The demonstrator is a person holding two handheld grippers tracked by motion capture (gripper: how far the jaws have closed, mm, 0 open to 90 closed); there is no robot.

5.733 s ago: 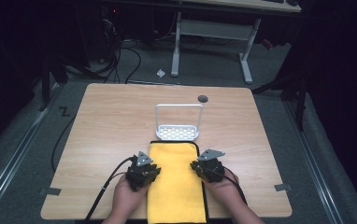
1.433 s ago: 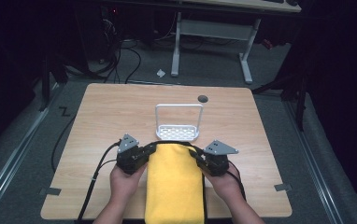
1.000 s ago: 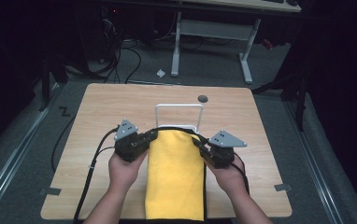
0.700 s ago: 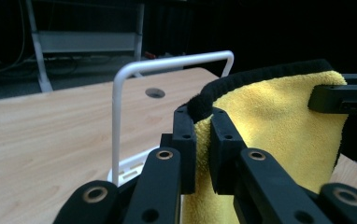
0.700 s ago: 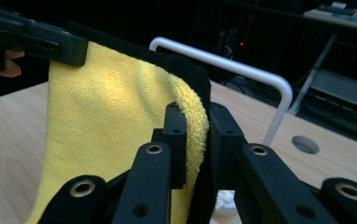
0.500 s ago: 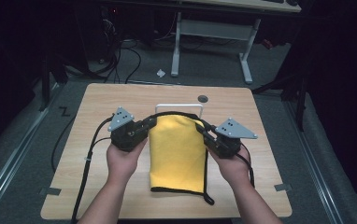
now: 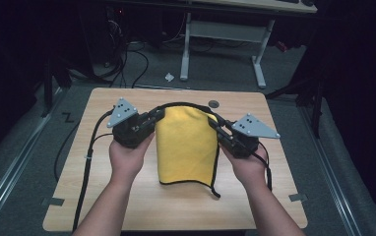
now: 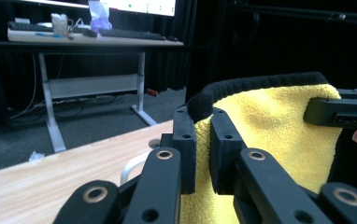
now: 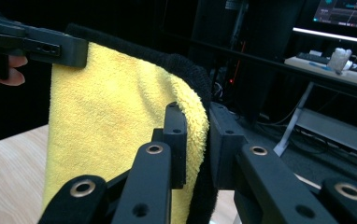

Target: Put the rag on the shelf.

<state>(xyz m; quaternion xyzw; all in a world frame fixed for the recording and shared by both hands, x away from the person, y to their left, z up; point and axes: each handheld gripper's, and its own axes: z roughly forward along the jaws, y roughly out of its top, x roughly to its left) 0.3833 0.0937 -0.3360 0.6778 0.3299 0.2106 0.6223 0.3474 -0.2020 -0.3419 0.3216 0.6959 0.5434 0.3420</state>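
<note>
A yellow towel (image 7: 186,142) with a black trimmed edge hangs lifted above the wooden table (image 7: 92,196), held by its two top corners. My left gripper (image 7: 157,116) is shut on the towel's top left corner; in the left gripper view the yellow towel (image 8: 279,135) is pinched between the jaws of my left gripper (image 8: 203,144). My right gripper (image 7: 214,126) is shut on the top right corner, and the right gripper view shows the yellow towel (image 9: 111,126) and its black trim clamped in my right gripper (image 9: 199,140). The towel's lower edge hangs near the tabletop.
A white wire rack (image 8: 137,163) stands on the table behind the towel, mostly hidden. A dark round grommet (image 7: 214,103) sits near the table's far edge. A desk with white legs (image 7: 260,59) and cables lie on the floor beyond.
Both grippers have risen with the towel's top corners, pulling the towel up off the table so it now hangs; it covers the white rack from the high view.
</note>
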